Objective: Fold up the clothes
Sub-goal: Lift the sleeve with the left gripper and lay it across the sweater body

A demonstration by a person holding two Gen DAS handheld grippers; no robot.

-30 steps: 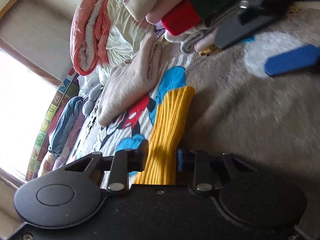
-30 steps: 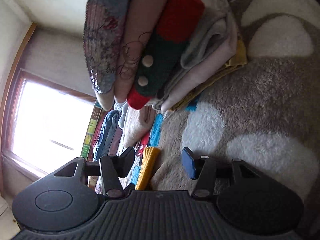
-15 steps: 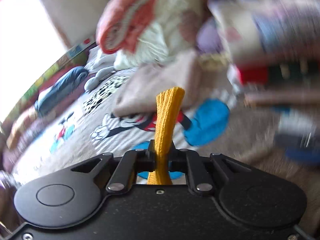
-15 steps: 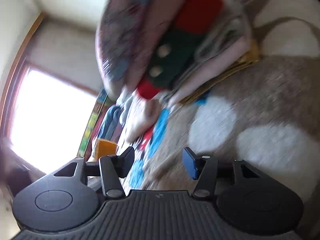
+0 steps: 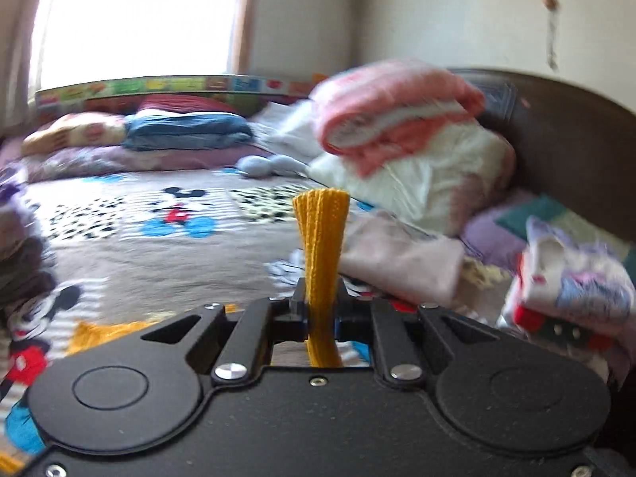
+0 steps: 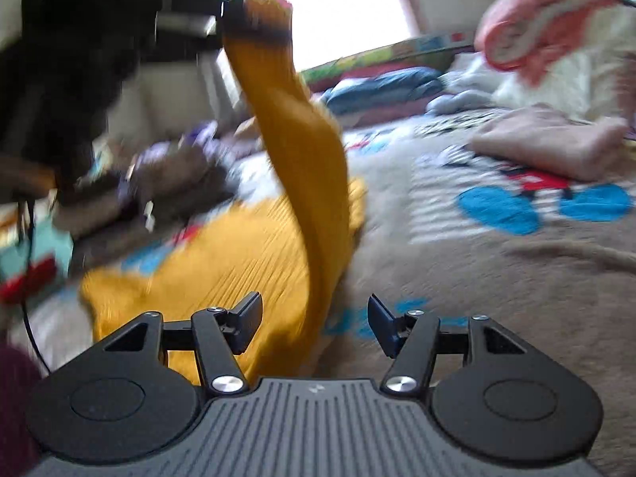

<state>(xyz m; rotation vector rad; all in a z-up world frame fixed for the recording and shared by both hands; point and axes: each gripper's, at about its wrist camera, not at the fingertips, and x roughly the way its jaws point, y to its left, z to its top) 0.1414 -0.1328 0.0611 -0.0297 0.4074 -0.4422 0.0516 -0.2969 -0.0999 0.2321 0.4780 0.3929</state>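
The bed [image 5: 131,254], covered in a brown fleecy cartoon-print blanket, is carrying everything. Task progress looks early for this garment: folded piles are already sitting along the headboard edge and the far edge under the window, but the yellow knit garment [image 6: 238,262] is lying unfolded and rumpled, so its whole fold looks still ahead.

Largest first: a rolled pink-and-white plush blanket [image 5: 397,111] is resting on a puffy cream quilt [image 5: 429,187] by the dark wooden headboard [image 5: 564,127]. A flat folded beige cloth [image 5: 401,258] is lying just in front of that pile. A folded blue item [image 5: 187,131] is sitting at the far edge.

The yellow garment is ribbed, soft and floppy; its body is sprawling on the blanket near the bed's near edge, one long narrow part is hanging up from it like a strap.

The left gripper [image 5: 320,314] is clamping tight on that ribbed strip, a short flared end is sticking out past the pads. In the right view the strip is rising to that gripper at top left.

The right gripper [image 6: 314,324] is opening, jaws are standing apart with nothing pressed between them, though the hanging strip is passing just beyond the gap.
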